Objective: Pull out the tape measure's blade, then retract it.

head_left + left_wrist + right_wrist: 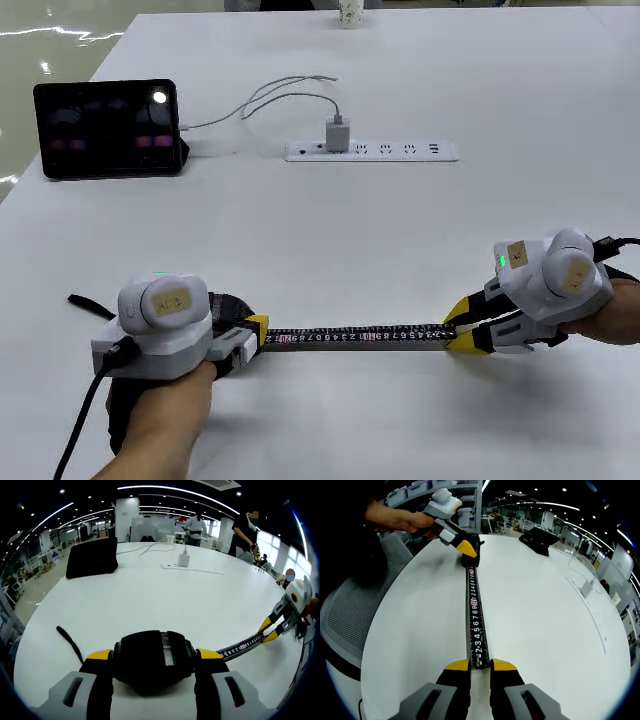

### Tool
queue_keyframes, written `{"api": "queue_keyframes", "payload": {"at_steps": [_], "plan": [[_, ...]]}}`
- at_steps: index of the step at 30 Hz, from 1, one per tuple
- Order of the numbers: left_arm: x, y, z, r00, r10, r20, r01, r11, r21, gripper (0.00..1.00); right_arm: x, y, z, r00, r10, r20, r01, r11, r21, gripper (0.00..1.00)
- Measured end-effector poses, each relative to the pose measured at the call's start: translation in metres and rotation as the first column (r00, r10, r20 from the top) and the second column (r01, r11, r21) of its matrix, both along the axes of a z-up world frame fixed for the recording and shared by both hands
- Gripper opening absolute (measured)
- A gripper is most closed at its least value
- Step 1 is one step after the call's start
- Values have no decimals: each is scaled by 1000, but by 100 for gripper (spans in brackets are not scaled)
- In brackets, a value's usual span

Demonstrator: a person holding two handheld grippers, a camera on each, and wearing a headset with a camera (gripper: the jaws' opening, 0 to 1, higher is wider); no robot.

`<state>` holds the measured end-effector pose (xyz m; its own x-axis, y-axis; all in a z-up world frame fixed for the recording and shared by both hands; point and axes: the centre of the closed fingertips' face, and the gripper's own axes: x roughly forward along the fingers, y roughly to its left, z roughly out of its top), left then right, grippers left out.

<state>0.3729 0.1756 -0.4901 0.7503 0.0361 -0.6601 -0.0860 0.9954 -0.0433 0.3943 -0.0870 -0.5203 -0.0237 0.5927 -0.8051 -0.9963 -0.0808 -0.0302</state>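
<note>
**A:** What lies on the white worktop?

**B:** Along its near edge, a black tape measure sits toward the near left corner. Its blade is drawn out flat, running right toward the near right corner.

**A:** What holds it?

**B:** The left gripper has its jaws clamped on the tape measure's sides. The right gripper has its jaws closed on the blade's free end.

**A:** What could go wrong from here?

**B:** I judge the free end to be the weak spot. The hold there is narrow, so a twist or an early loosening could let the sprung blade whip back and slam home. Lifting the end could kink the blade. A hard pull might drag the tape measure from the left jaws.
</note>
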Motion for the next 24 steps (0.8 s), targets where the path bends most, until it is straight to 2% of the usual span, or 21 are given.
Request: {"api": "queue_keyframes", "payload": {"at_steps": [15,24], "plan": [[-2,1,0,1000,-13,-26,13,1000,9,59,0,-1,0,1000,0,0,0,1000,-7,10],[-1,0,-1,999,-20,-29,21,1000,10,57,-1,-1,0,1000,1,0,-1,1000,-10,10]]}}
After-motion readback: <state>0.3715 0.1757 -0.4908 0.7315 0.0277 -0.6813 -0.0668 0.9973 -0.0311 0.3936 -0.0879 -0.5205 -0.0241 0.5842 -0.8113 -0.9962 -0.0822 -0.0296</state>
